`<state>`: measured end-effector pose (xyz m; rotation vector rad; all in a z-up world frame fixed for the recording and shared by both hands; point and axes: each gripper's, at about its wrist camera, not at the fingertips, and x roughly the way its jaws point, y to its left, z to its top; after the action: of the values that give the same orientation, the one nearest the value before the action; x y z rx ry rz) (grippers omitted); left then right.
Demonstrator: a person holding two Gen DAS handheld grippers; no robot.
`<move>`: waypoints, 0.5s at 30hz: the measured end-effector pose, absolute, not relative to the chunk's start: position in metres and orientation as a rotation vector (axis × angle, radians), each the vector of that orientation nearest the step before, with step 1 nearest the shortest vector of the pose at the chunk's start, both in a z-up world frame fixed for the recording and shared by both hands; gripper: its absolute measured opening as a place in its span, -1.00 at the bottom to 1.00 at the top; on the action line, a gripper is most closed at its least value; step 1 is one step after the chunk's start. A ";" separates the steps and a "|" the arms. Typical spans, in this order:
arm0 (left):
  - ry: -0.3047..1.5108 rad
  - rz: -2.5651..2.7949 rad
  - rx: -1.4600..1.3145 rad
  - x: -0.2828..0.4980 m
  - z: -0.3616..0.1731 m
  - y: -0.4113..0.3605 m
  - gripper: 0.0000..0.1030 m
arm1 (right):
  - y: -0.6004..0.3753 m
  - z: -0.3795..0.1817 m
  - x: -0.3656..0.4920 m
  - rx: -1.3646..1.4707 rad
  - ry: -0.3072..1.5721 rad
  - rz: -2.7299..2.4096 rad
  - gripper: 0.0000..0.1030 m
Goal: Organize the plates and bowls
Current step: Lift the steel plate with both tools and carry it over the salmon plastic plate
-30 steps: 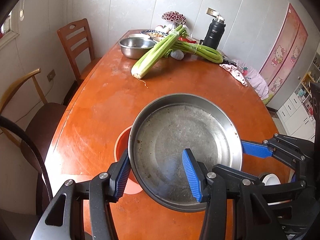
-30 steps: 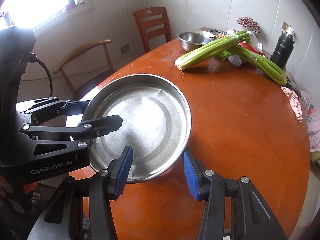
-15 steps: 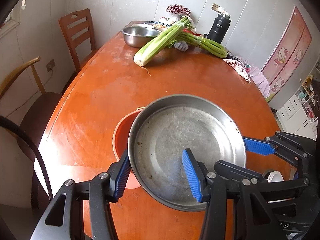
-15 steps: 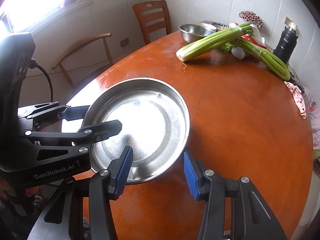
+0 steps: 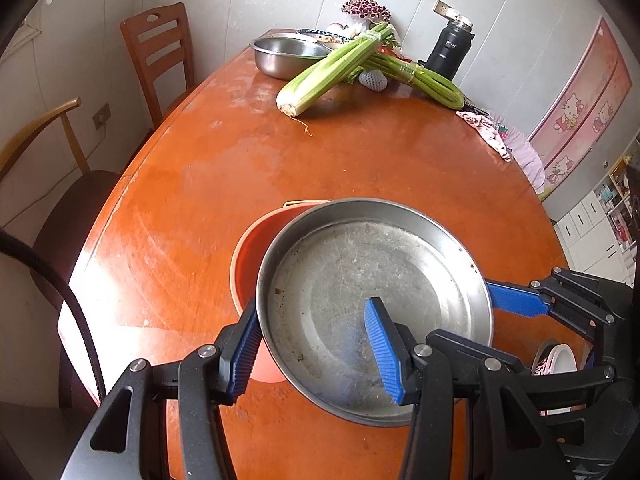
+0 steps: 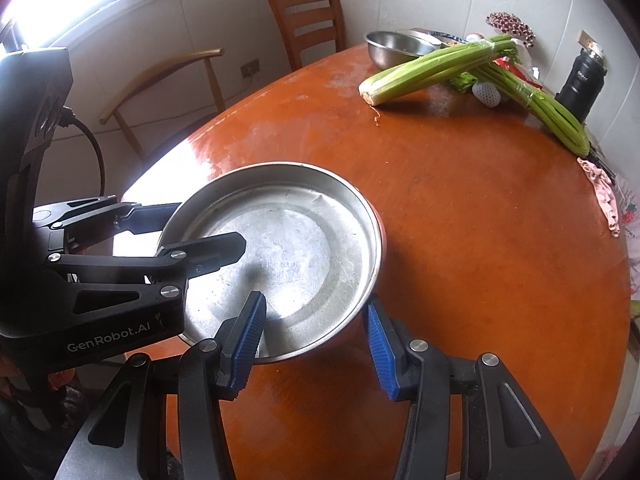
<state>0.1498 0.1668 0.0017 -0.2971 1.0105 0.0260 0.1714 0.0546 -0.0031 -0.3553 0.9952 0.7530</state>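
Observation:
A wide steel plate (image 5: 372, 296) sits tilted over an orange bowl (image 5: 256, 256) on the wooden table (image 5: 224, 176). My left gripper (image 5: 316, 344) straddles the plate's near-left rim with one finger inside and one outside, jaws wide. My right gripper (image 6: 316, 336) straddles the plate (image 6: 288, 256) at its near-right rim the same way; it also shows in the left wrist view (image 5: 516, 300). The orange bowl shows only as a thin edge (image 6: 382, 240) in the right wrist view. I cannot tell whether the pads touch the rim.
At the far end lie two celery bunches (image 5: 332, 68), a steel bowl (image 5: 288, 54), a black flask (image 5: 448, 52) and a pink cloth (image 5: 486, 132). A small white bowl (image 5: 560, 360) sits near right. Chairs (image 5: 160, 52) stand along the left edge.
The plate and both grippers have come down and nearer to the table's front; the plate now rests lower over the orange bowl. The jaws' opening looks unchanged.

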 end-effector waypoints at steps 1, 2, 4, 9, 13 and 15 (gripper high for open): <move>1.012 0.027 -0.299 0.150 0.001 0.167 -0.01 | 0.055 -0.004 0.172 -0.357 0.997 0.753 0.01; 1.013 0.027 -0.298 0.151 0.000 0.168 -0.01 | 0.056 -0.004 0.172 -0.358 0.998 0.754 0.01; 1.017 0.027 -0.303 0.152 -0.002 0.169 -0.01 | 0.057 -0.005 0.173 -0.360 1.000 0.754 0.01; 1.017 0.028 -0.304 0.153 -0.004 0.170 -0.01 | 0.060 -0.009 0.176 -0.363 1.014 0.753 0.01; 1.025 0.028 -0.309 0.156 -0.007 0.171 -0.01 | 0.062 -0.012 0.177 -0.370 1.024 0.756 0.01; 1.031 0.026 -0.309 0.157 -0.010 0.171 -0.01 | 0.062 -0.014 0.179 -0.370 1.031 0.754 0.01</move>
<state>0.1571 0.1709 -0.0095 -0.3089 1.0307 0.0259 0.1787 0.0617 -0.0142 -0.3704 1.0313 0.7538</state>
